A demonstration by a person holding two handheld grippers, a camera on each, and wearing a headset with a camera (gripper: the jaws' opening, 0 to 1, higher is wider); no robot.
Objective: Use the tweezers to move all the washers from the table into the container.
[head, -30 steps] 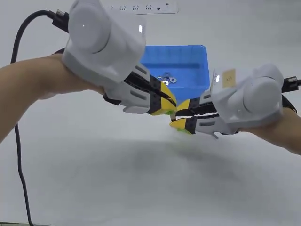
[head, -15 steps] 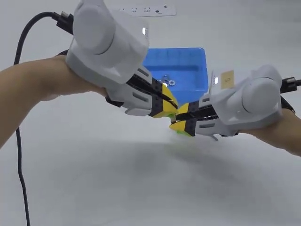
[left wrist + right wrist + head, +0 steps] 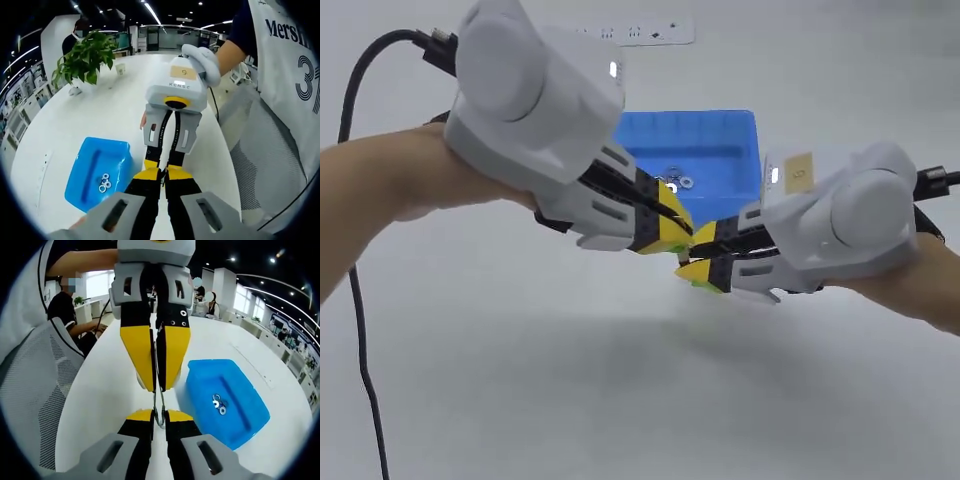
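My two grippers meet tip to tip above the white table. The left gripper comes in from the left and the right gripper from the right. Thin metal tweezers run between both pairs of yellow-tipped jaws, and both grippers look shut on them. In the left gripper view the right gripper faces my own jaws head on. The blue container stands just behind the grippers, with a few washers lying in it. The container and its washers also show in the right gripper view.
A white power strip lies at the table's far edge. A black cable hangs from the left gripper at the left side. A potted plant stands far off on the table, and people sit beyond it.
The grippers stay tip to tip on the tweezers. The picture has shifted slightly with the head; nothing else has visibly moved.
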